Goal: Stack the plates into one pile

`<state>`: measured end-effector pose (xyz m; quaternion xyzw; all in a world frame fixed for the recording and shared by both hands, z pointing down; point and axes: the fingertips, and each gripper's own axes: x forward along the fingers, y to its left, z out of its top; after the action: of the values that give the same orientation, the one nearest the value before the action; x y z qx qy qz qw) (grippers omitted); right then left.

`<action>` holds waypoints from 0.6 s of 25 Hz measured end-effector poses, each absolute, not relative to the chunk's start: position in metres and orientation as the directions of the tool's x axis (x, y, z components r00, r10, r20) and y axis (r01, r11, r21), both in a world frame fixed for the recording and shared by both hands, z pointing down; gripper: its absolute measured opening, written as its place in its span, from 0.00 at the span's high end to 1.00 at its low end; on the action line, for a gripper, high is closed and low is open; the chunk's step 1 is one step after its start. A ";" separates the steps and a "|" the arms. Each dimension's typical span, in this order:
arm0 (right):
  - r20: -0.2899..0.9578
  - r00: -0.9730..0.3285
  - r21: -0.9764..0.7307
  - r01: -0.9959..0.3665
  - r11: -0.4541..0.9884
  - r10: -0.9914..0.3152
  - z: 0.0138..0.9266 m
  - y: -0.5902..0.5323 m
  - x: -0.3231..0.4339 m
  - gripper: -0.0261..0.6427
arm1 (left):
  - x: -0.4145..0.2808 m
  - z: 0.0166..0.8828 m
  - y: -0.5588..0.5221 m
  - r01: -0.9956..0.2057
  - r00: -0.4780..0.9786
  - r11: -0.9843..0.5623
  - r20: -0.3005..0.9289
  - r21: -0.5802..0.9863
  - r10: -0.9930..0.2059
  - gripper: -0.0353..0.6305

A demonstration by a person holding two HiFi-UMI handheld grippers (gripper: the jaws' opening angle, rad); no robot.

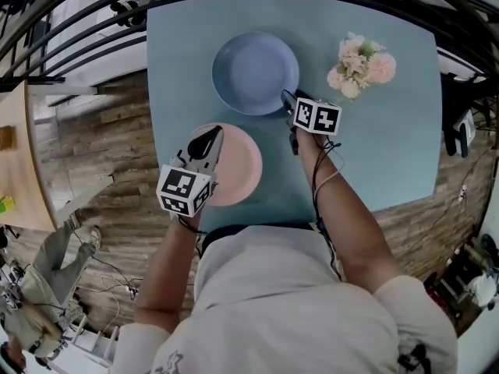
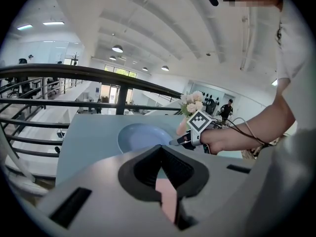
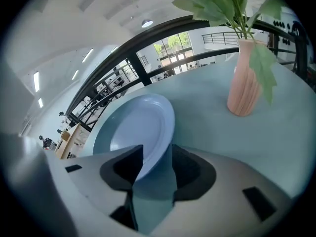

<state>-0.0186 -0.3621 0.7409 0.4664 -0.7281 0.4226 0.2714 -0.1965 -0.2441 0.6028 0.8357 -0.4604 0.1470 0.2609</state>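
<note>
A blue plate [image 1: 255, 72] lies at the far middle of the pale blue table [image 1: 390, 146]. A pink plate [image 1: 238, 170] lies flat near the front edge. My right gripper [image 1: 285, 98] sits at the blue plate's near right rim. In the right gripper view the jaws of this gripper [image 3: 157, 149] stand wide apart, with the blue plate [image 3: 138, 127] rim between them and a gap on one side. My left gripper [image 1: 212, 136] hovers over the pink plate's left part. Its fingertips [image 2: 160, 147] meet, and the pink plate [image 2: 168, 194] shows below them.
A pink vase of flowers [image 1: 360, 65] stands at the table's far right, close beside the right gripper [image 3: 245, 90]. A dark railing [image 1: 78, 6] runs behind the table. Wooden floor lies to the left and front.
</note>
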 end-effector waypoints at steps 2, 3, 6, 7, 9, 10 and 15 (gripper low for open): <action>0.793 -0.414 -0.369 -0.910 0.189 -0.447 0.745 -0.362 -0.020 0.68 | -0.197 0.605 -0.245 -0.846 0.534 -0.437 0.486 0.306 -0.692 0.94; 0.793 -0.414 -0.373 -0.910 0.179 -0.447 0.747 -0.362 -0.021 0.68 | -0.197 0.606 -0.246 -0.846 0.534 -0.436 0.486 0.308 -0.692 0.94; 0.797 -0.403 -0.376 -0.914 0.154 -0.450 0.752 -0.362 -0.020 0.72 | -0.196 0.609 -0.246 -0.845 0.534 -0.432 0.485 0.315 -0.692 0.94; 0.799 -0.398 -0.376 -0.916 0.142 -0.450 0.754 -0.363 -0.020 0.74 | -0.197 0.610 -0.245 -0.845 0.535 -0.430 0.485 0.317 -0.692 0.94; 0.801 -0.392 -0.382 -0.917 0.118 -0.452 0.757 -0.363 -0.018 0.79 | -0.198 0.612 -0.245 -0.845 0.535 -0.428 0.485 0.321 -0.691 0.94; 0.799 -0.393 -0.388 -0.915 0.109 -0.456 0.758 -0.364 -0.018 0.81 | -0.198 0.613 -0.244 -0.844 0.535 -0.427 0.486 0.323 -0.691 0.94; 0.792 -0.390 -0.400 -0.913 0.085 -0.470 0.756 -0.364 -0.019 0.83 | -0.200 0.613 -0.241 -0.844 0.536 -0.423 0.484 0.331 -0.691 0.94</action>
<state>-0.0191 -0.3641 0.7560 0.4968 -0.6959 0.4592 0.2409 -0.2001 -0.2412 0.6126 0.8320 -0.4614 0.1383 0.2754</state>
